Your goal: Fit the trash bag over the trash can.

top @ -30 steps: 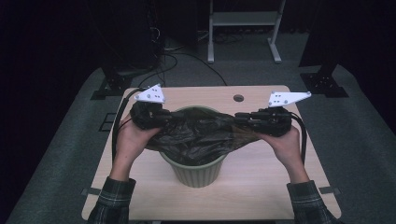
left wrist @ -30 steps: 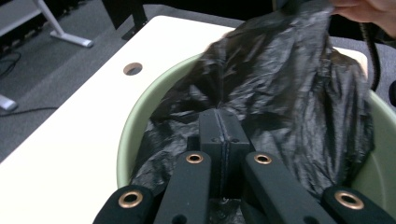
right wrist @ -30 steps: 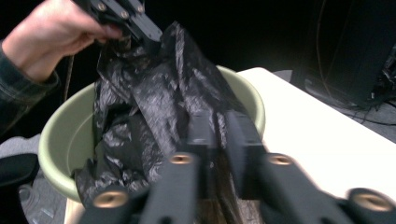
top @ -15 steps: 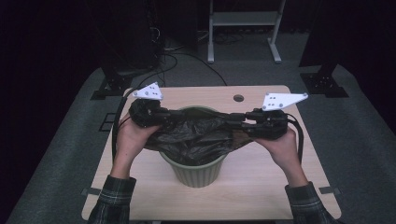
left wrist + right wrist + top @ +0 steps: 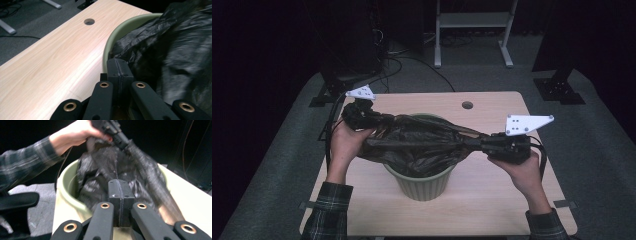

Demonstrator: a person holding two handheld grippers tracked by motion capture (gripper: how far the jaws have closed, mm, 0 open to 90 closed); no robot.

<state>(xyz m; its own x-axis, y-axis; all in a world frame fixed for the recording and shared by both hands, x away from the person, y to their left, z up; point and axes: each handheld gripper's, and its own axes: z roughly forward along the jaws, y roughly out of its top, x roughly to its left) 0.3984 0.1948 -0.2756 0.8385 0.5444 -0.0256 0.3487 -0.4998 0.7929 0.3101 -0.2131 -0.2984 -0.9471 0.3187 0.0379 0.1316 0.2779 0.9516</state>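
A black bin bag (image 5: 422, 142) is stretched across the top of a green bin (image 5: 424, 185) that stands mid-table. My left gripper (image 5: 384, 120) is shut on the bag's left end, beside the bin's far-left rim. My right gripper (image 5: 477, 142) holds the bag's right end, pulled out past the bin's right side; its jaws have just been closing on the plastic. In the left gripper view the shut jaws (image 5: 119, 67) sit against the crumpled bag (image 5: 175, 50) at the bin rim (image 5: 110, 42). In the right gripper view the shut jaws (image 5: 120, 186) point at the taut bag (image 5: 147, 170), the bin (image 5: 67, 187) and the left gripper (image 5: 117, 135).
The light wooden table (image 5: 492, 200) has a round cable hole (image 5: 467, 105) near its far edge. A white stand (image 5: 472, 30) and black stand feet (image 5: 557, 87) are on the grey floor behind, with cables (image 5: 412, 60) trailing there.
The right hand has pulled its end of the bag right and toward the near edge, drawing the bag out longer. The left hand has shifted slightly left and away.
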